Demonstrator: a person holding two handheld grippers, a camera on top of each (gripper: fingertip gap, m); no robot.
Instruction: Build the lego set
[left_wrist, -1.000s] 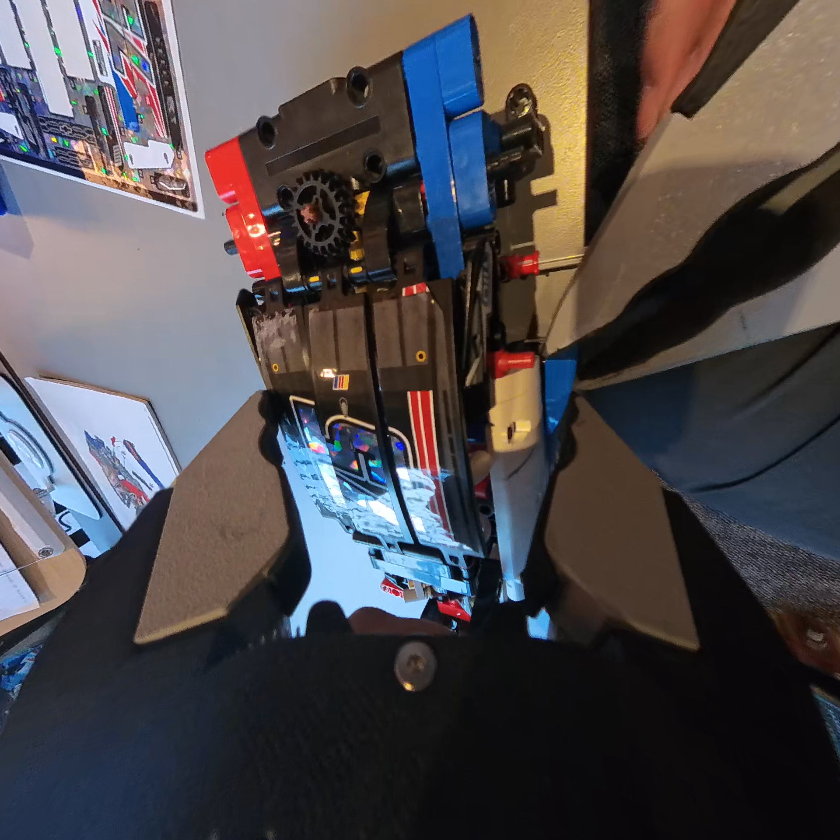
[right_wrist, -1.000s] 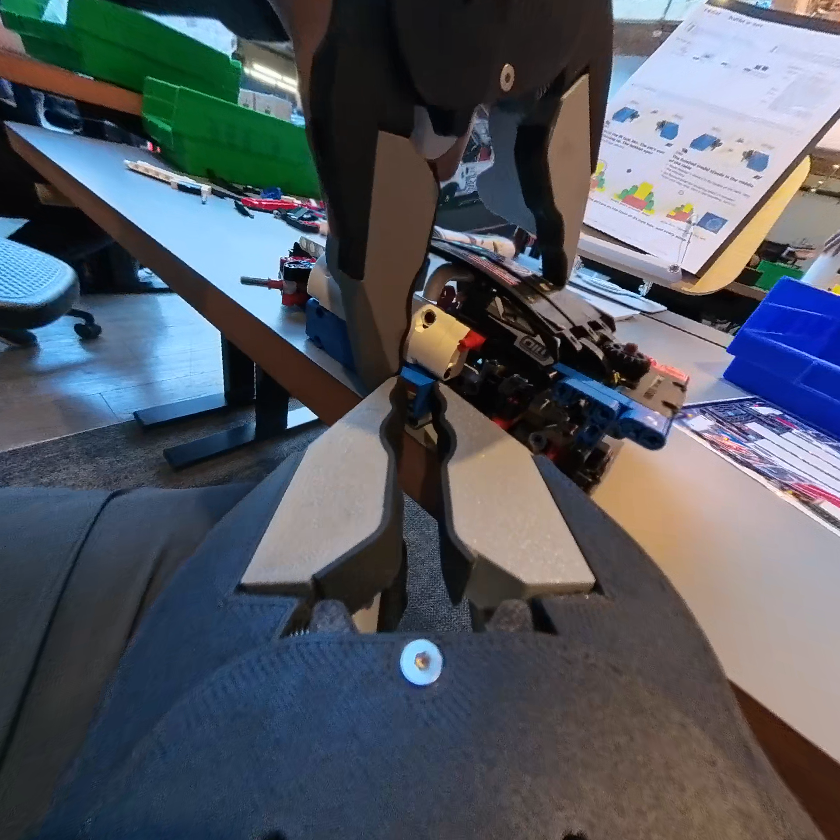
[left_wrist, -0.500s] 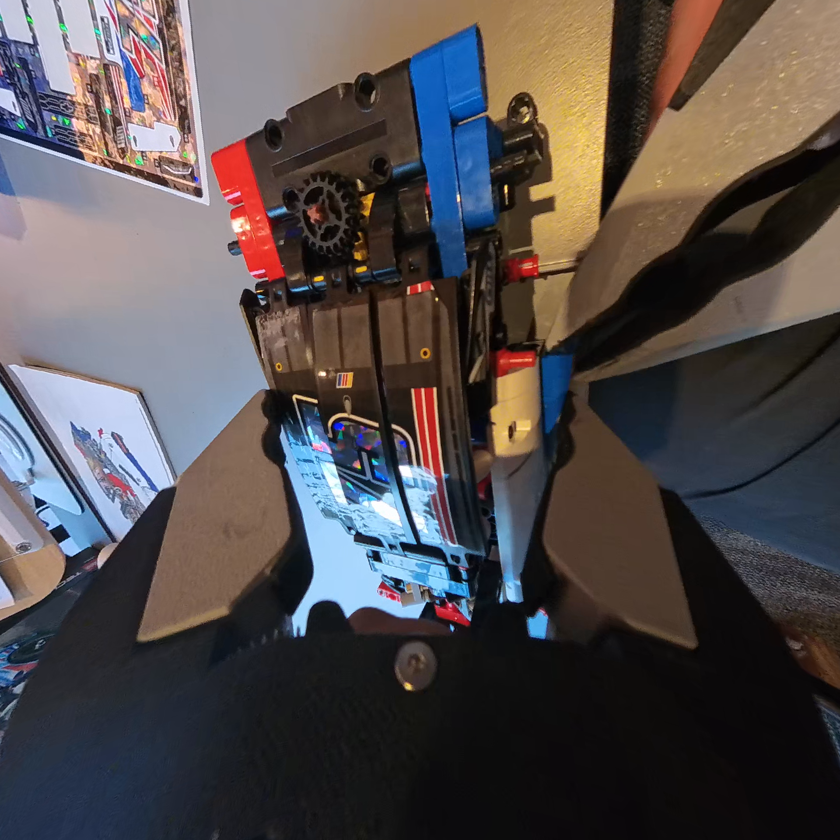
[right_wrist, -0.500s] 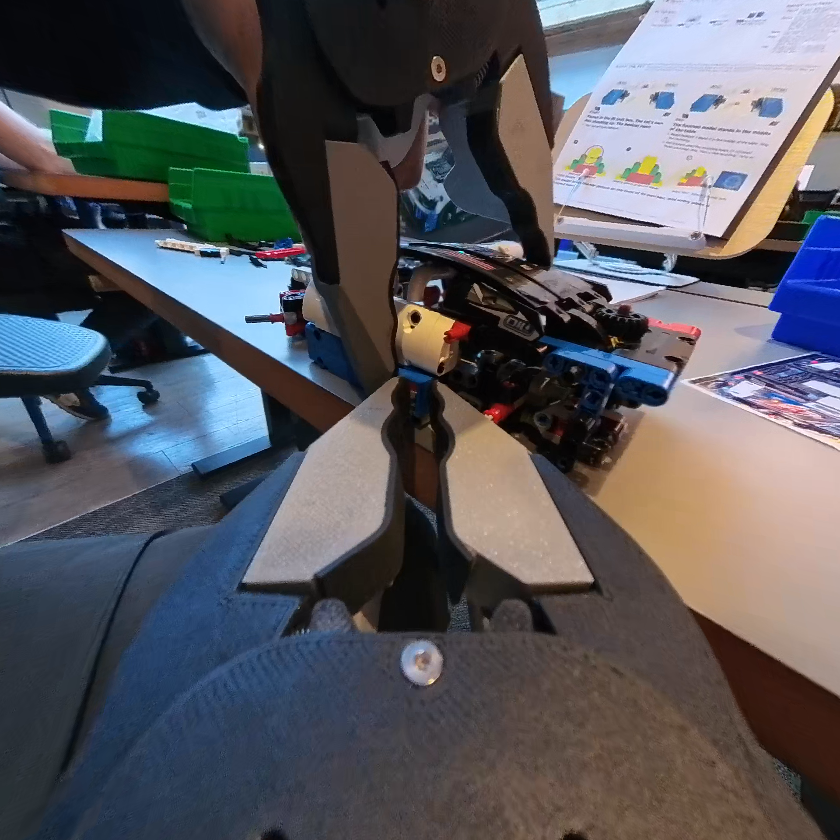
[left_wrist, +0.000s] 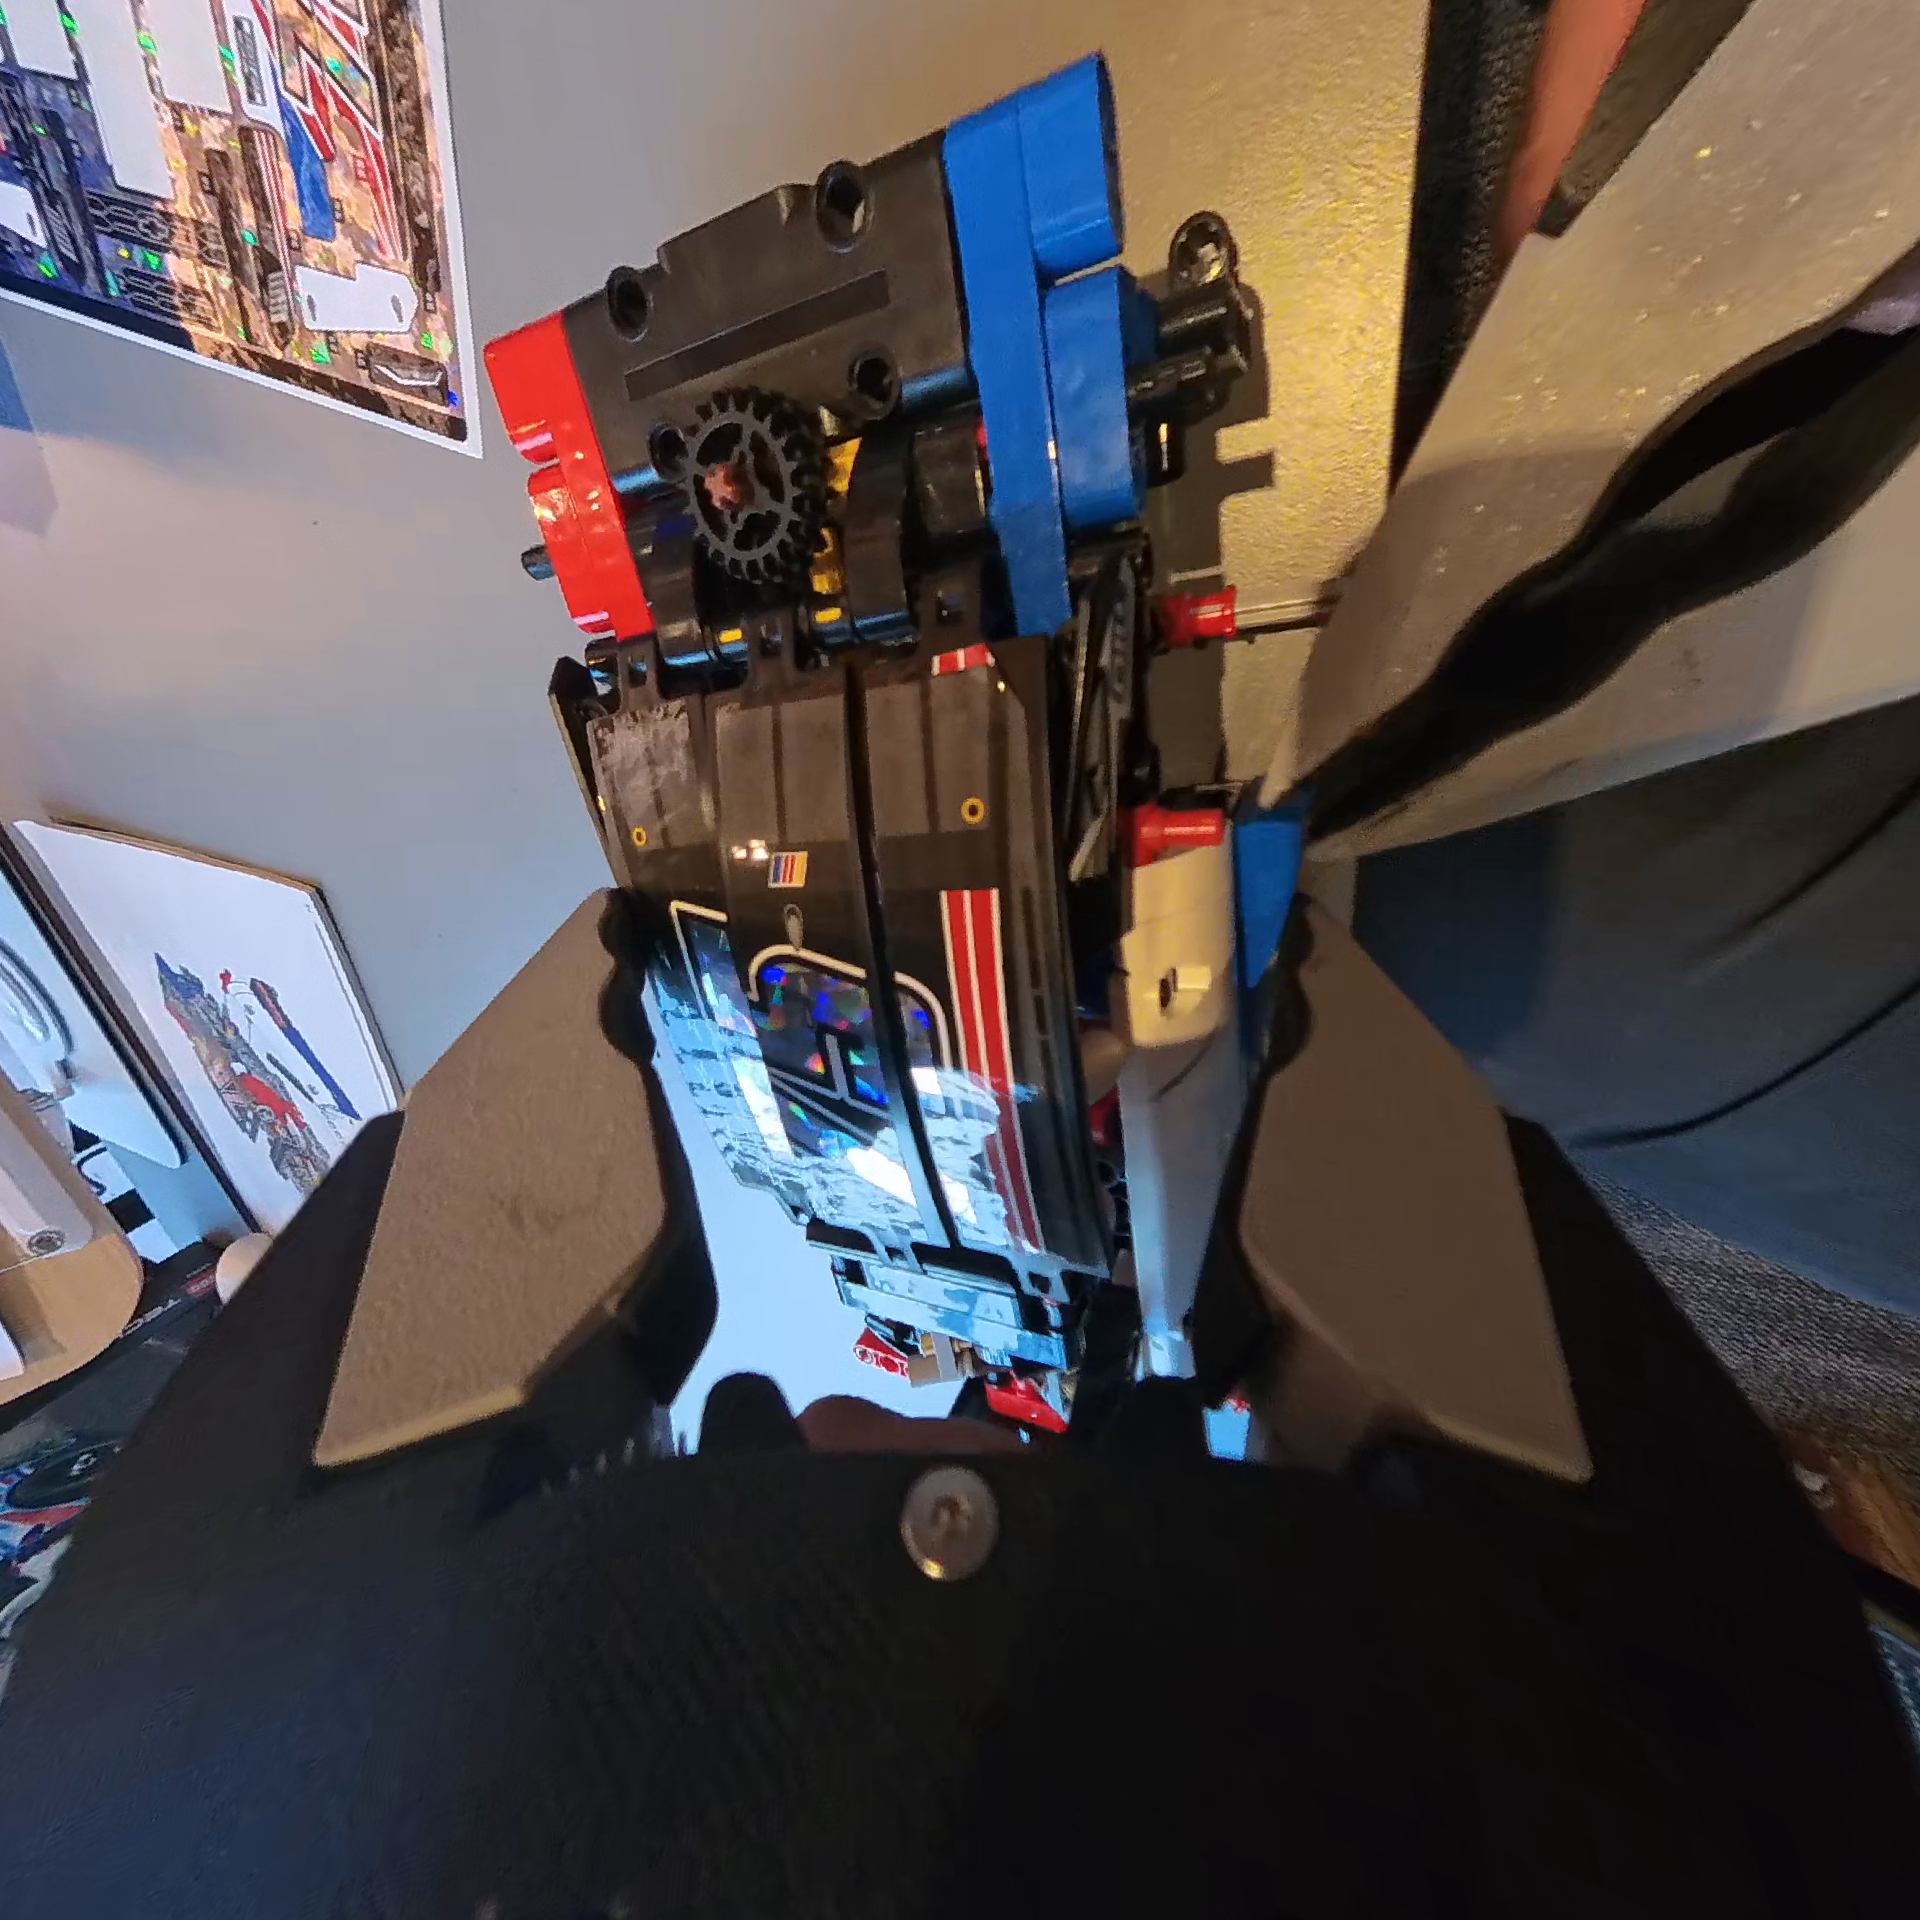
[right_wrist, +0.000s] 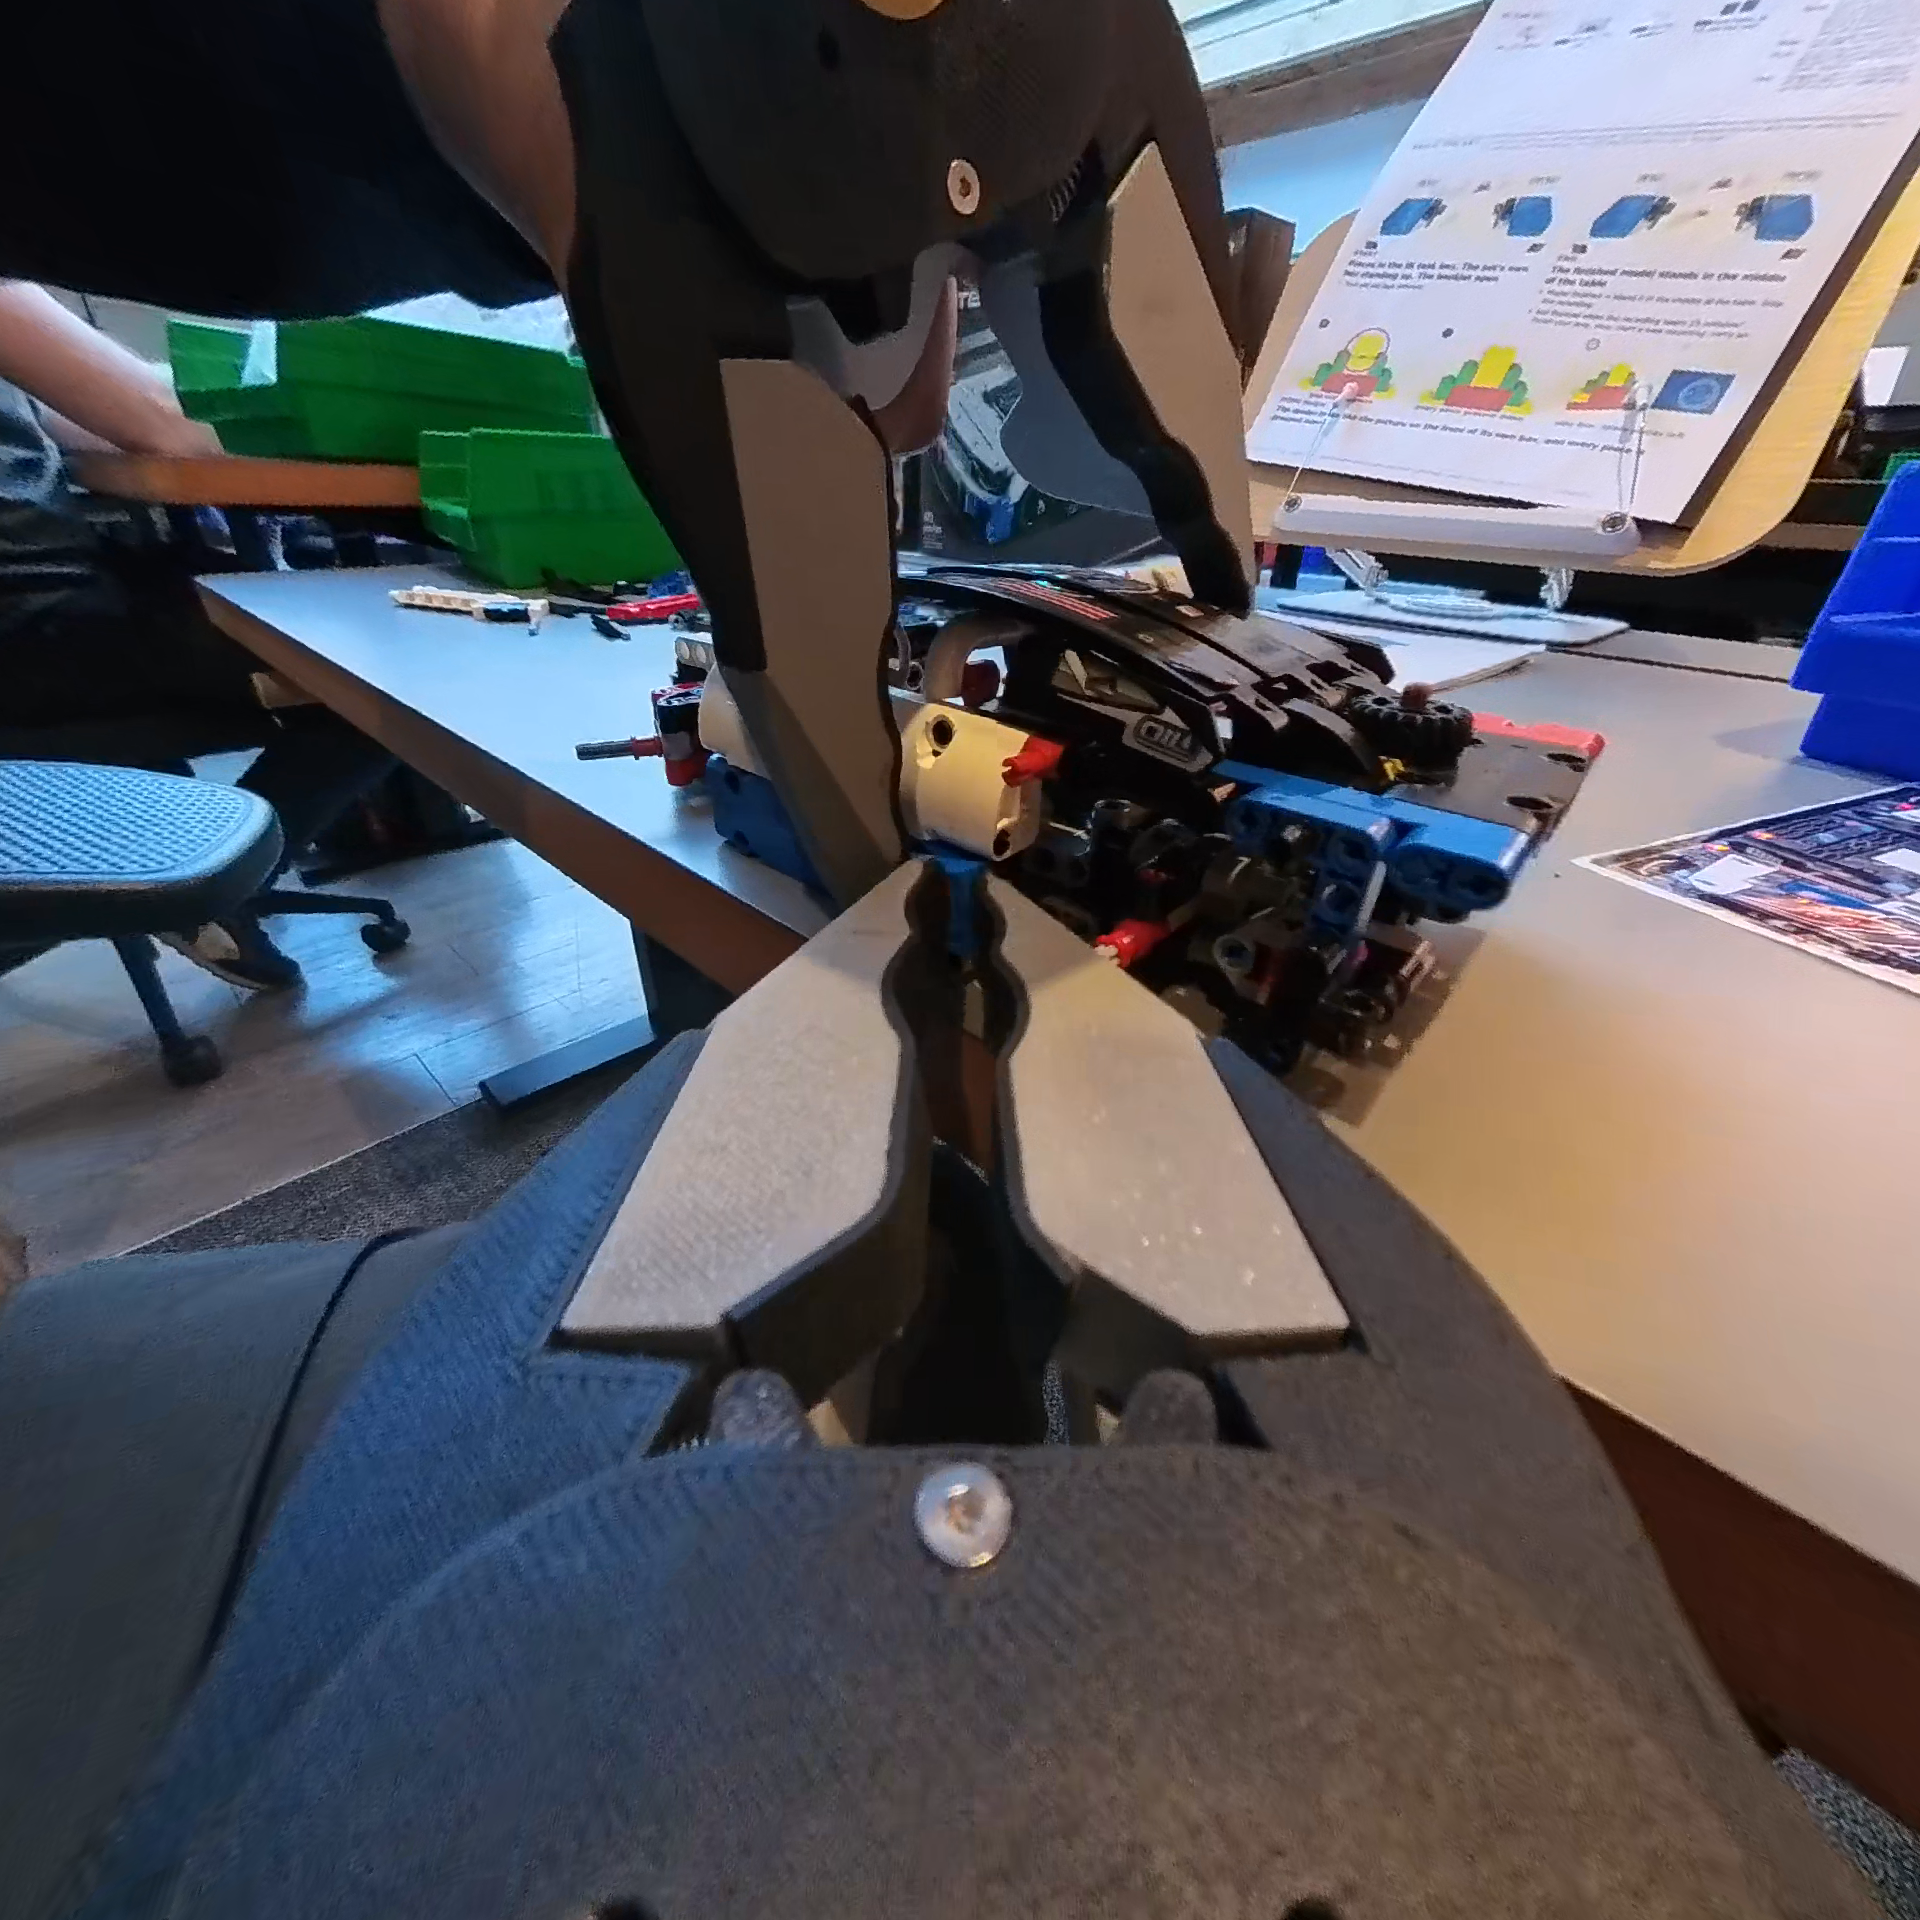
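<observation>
The lego car (left_wrist: 914, 831) has a black striped body, blue beams, a red end and a black gear, and it lies on the grey table (right_wrist: 1610, 1143). My left gripper (left_wrist: 951, 935) reaches down over it, with one finger on each side of the body, shut on it. The left gripper (right_wrist: 1039, 727) also shows in the right wrist view. My right gripper (right_wrist: 961, 883) is shut on a small blue piece (right_wrist: 964, 909). It holds the piece against the car's near side, just under a white cylinder part (right_wrist: 966, 779). The right gripper (left_wrist: 1288, 821) shows at the right of the left wrist view.
A sticker sheet (right_wrist: 1766, 894) lies to the right of the car, with a blue bin (right_wrist: 1870, 644) behind it. An instruction board (right_wrist: 1621, 260) stands at the back. Green bins (right_wrist: 499, 488) and loose pieces (right_wrist: 520, 603) are far left. The table edge (right_wrist: 623, 831) and an office chair (right_wrist: 125, 831) are on the left.
The car has gone from tilted to level on the table. My right gripper has stayed shut on the blue piece at the car's side. My left gripper has kept its hold.
</observation>
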